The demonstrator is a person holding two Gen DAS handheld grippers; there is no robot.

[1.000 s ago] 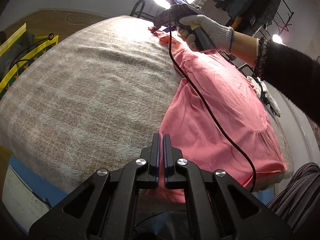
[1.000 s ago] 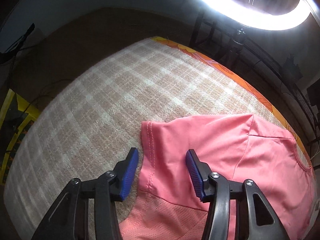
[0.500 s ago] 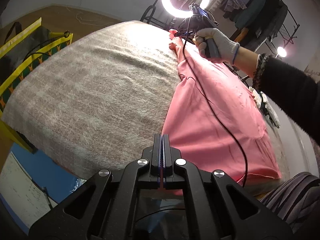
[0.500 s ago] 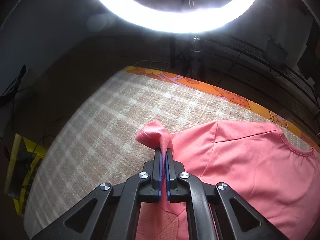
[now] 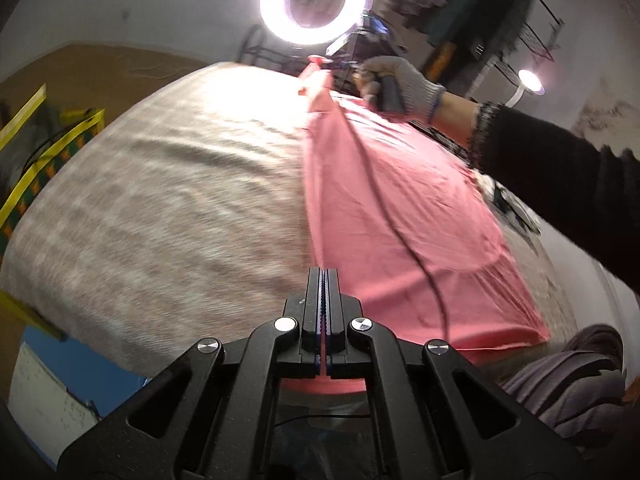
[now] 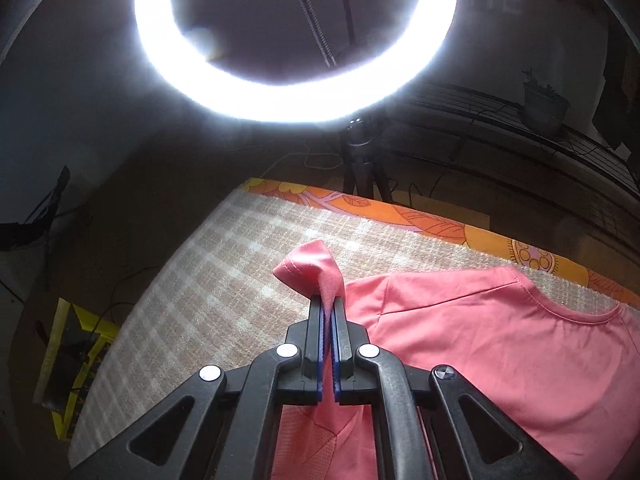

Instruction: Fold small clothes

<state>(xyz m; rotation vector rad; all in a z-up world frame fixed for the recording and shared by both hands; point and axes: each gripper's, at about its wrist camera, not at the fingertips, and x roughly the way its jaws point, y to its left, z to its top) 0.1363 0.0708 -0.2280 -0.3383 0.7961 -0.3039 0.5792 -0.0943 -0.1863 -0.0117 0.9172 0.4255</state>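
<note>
On the left side, the checked blanket (image 5: 168, 200) is covering the bed, and most of it is lying bare. The pink shirt (image 5: 384, 216) is resting on the right part of this blanket, so there is free room beside it for folding.

The left gripper (image 5: 321, 280) is clenched on the near edge of the pink shirt; a thin line of pink cloth is showing between its blue pads. I think it is holding the hem corner so that the long side edge can be lifted straight.

Going to the right, the right gripper (image 6: 328, 312) is also closed on cloth: it is pinching the sleeve (image 6: 310, 268) of the shirt, and the sleeve end is sticking up above the jaws like a small cone. In the left wrist view the gloved right hand (image 5: 400, 84) is holding this tool at the far end, under the ring light (image 5: 314, 0). The edge between the two grippers is looking tight, probably because both ends must rise together to fold this side over the body of the shirt.

Compared with one second ago, the right gripper was open around the sleeve and now it is gripping it. Since half a second ago, both tools are being raised: the side edge is coming off the blanket, and the ring light is looking bigger in the right wrist view.
</note>
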